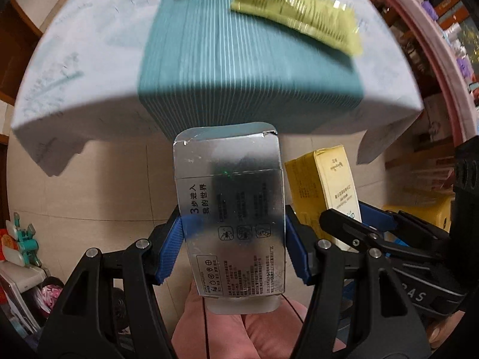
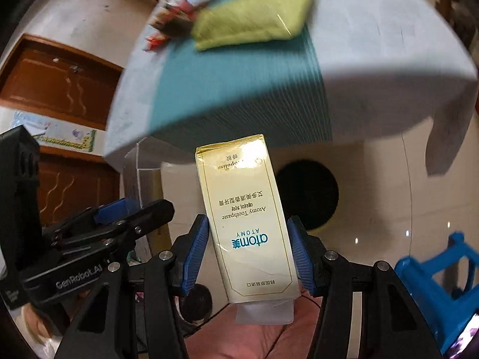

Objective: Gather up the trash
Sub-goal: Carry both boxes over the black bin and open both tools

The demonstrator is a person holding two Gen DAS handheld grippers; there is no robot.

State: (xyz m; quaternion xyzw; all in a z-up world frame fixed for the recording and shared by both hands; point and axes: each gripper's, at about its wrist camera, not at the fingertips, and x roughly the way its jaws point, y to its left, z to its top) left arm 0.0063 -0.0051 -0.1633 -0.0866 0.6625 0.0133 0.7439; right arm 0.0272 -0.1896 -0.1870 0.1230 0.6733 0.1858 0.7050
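My left gripper (image 1: 233, 245) is shut on a silver carton (image 1: 230, 197) with black Chinese print, held upright in front of the table edge. My right gripper (image 2: 247, 254) is shut on a yellow Atomy toothpaste box (image 2: 245, 218), also held off the table. The yellow box (image 1: 329, 185) and the right gripper (image 1: 353, 230) show at the right of the left wrist view; the left gripper (image 2: 131, 209) shows at the left of the right wrist view. A yellow-green snack bag (image 1: 296, 12) lies on the table; it also shows in the right wrist view (image 2: 254, 18).
The round table (image 1: 89, 59) has a pale cloth with a teal striped runner (image 1: 239, 59). Red wrappers (image 2: 176, 12) lie at its far side. A blue plastic stool (image 2: 443, 293) stands on the tiled floor at right. A dark round opening (image 2: 308, 197) lies below.
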